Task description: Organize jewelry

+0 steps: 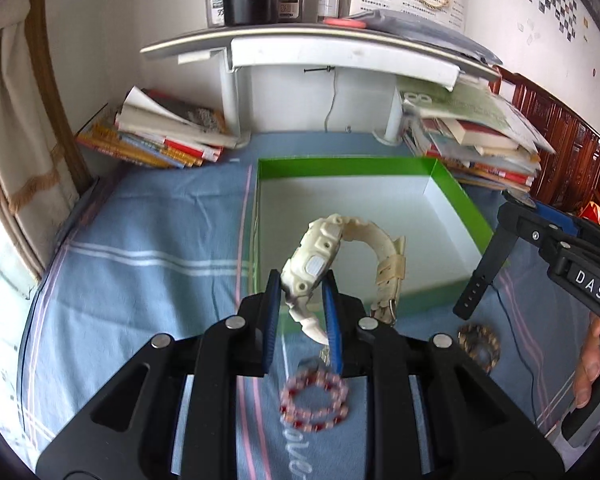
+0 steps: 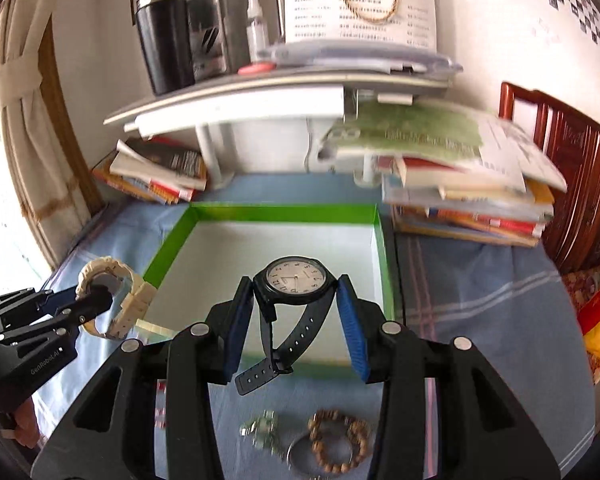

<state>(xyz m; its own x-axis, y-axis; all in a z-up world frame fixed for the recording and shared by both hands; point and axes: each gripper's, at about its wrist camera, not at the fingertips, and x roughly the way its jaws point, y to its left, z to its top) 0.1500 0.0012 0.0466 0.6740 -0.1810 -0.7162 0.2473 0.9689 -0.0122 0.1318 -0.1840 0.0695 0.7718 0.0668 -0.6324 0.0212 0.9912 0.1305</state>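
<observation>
Your left gripper [image 1: 302,312] grips the cream watch [image 1: 320,256], right gripper [image 2: 296,320] the black watch [image 2: 296,280]; box [image 1: 460,200] empty, bracelets [image 1: 314,404] remain.

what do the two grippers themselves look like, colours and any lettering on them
Both are matte black linkage frames with round silver pivot pins and ribbed blue pads on the fingers. The left gripper carries small white "GenRobot.AI" lettering on its side, seen from the right wrist camera. The right gripper has a white "DAS" label on its body, seen from the left wrist camera. No cables show on either.

Book stacks [image 1: 156,136], shelf [image 1: 300,46], tumbler [image 2: 164,44]
</observation>
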